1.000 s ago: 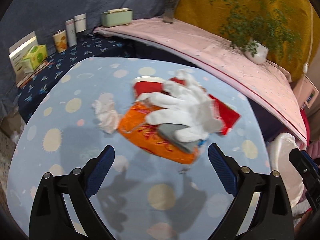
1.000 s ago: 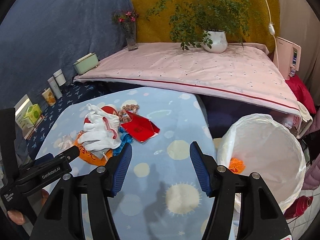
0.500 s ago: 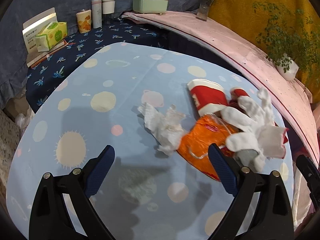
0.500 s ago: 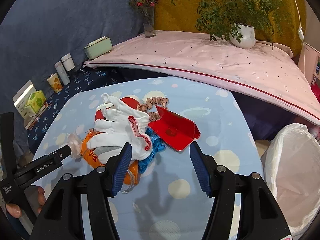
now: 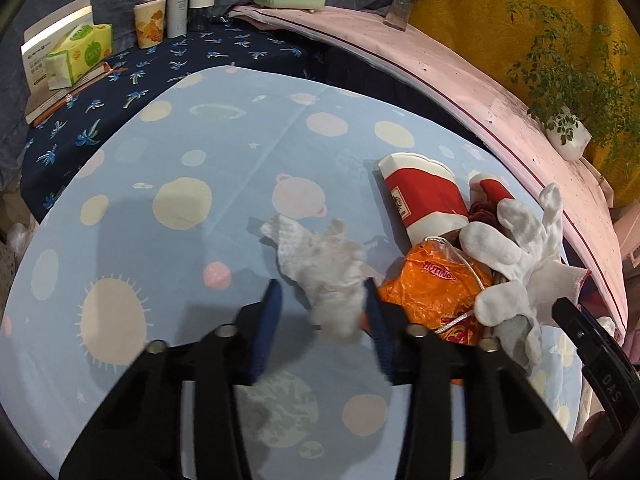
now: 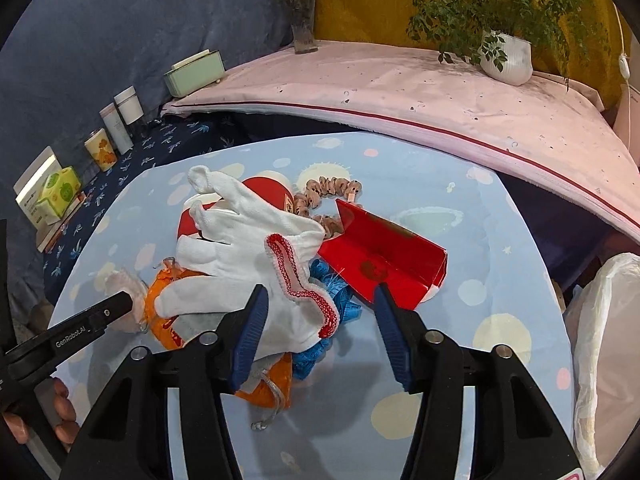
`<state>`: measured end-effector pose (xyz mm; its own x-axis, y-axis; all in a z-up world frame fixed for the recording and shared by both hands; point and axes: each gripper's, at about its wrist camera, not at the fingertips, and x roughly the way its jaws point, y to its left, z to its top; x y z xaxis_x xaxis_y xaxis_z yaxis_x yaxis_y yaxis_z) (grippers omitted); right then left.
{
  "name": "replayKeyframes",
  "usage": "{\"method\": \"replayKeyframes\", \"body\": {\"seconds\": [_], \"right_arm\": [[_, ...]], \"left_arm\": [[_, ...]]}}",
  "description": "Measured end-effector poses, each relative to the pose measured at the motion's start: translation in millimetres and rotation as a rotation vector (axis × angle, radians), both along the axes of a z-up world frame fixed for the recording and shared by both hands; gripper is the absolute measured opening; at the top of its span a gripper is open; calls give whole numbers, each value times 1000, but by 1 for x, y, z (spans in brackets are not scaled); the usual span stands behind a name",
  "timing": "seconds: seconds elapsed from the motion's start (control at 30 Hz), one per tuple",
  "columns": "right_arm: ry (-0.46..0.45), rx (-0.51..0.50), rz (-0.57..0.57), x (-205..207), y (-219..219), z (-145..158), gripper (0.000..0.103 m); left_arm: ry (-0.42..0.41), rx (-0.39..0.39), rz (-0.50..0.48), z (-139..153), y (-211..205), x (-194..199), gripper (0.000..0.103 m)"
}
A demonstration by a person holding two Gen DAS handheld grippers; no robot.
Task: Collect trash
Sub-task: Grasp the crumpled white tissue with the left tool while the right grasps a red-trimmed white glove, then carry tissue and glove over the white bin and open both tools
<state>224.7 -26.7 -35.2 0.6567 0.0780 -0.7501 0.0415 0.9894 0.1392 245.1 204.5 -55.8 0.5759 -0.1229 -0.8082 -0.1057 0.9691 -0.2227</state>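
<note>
On the blue planet-print tablecloth (image 5: 180, 240) lies a crumpled white tissue (image 5: 316, 256). My left gripper (image 5: 322, 300) straddles its near end with jaws closing; a gap still shows at the left pad. Right of the tissue is a pile: an orange plastic bag (image 5: 432, 292), a red-and-white paper cup (image 5: 424, 196) and a white glove (image 5: 516, 240). My right gripper (image 6: 320, 292) is over the red-trimmed cuff of the glove (image 6: 256, 240), jaws closing, the right pad still apart from it. A red carton (image 6: 384, 260) and blue crumpled scraps (image 6: 336, 312) lie beside the glove.
A white-lined trash bin (image 6: 600, 340) stands off the table's right edge. A pink-covered ledge (image 6: 440, 92) behind holds a potted plant (image 6: 504, 56), a vase (image 6: 304, 36) and a green box (image 6: 196, 72). Cups and a tissue box (image 5: 80, 56) sit at the far left.
Both grippers have dropped in close to the pile and narrowed their jaws. The left one swung from the glove pile to the tissue; the right one turned away from the bin to the glove.
</note>
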Motion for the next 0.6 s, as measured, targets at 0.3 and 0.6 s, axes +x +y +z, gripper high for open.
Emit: {"method": "replayKeyframes", "body": {"seconds": [0.3,0.6], "right_arm": [[-40,8,16,-7,-2,15,5],[-186,19,-27,-30,-34,79,5]], "left_arm": [[-42,-21,-25,24,-9,-4,16],[-138,-19,-106,81,-49,-14,15]]}}
